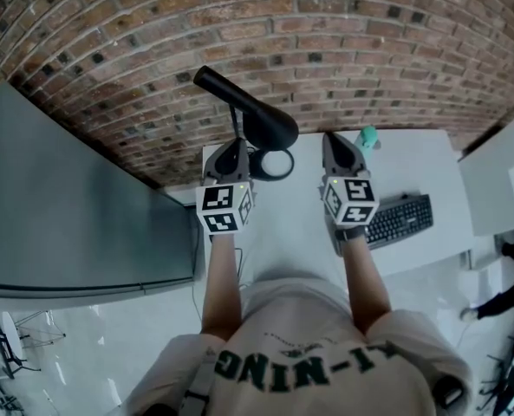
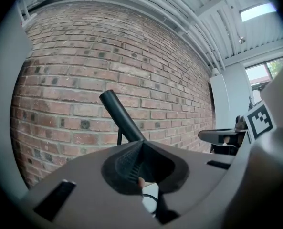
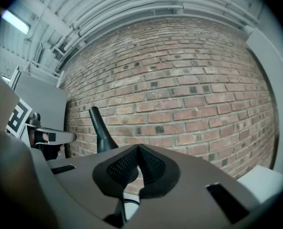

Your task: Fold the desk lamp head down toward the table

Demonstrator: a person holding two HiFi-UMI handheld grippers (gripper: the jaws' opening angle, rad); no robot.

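Counting from the head view, these are noted: one desk lamp [image 1: 237,124], two grippers, one keyboard [image 1: 401,217], one teal object [image 1: 368,137], all on or above one white table [image 1: 291,228].

- One black lamp head [image 1: 270,121] is seen raised and tilted. Its narrow end is pointed toward 10 o'clock and its wide end toward 4 o'clock. One round base [image 1: 276,164] is set on the table at 6 o'clock of the wide end.
- The left gripper [image 1: 232,150] is held at 8 o'clock of the lamp head, just beside the stem. Contact cannot be told. In the left gripper view its jaws [image 2: 141,146] are pressed together with nothing pinched, and the lamp head [image 2: 122,116] is seen rising behind them toward 11 o'clock.
- The right gripper [image 1: 336,146] is held at 3 o'clock of the base, apart from the lamp. In the right gripper view its jaws [image 3: 138,150] are also pressed together and empty. The lamp head [image 3: 99,130] is seen at 10 o'clock of them.
- Two marker cubes are counted, one per gripper.
- The keyboard is placed at 4 o'clock of the right gripper, the teal object at 1 o'clock.
- One brick wall [image 1: 265,24] is seen behind the table, and one grey panel [image 1: 66,206] at 9 o'clock.
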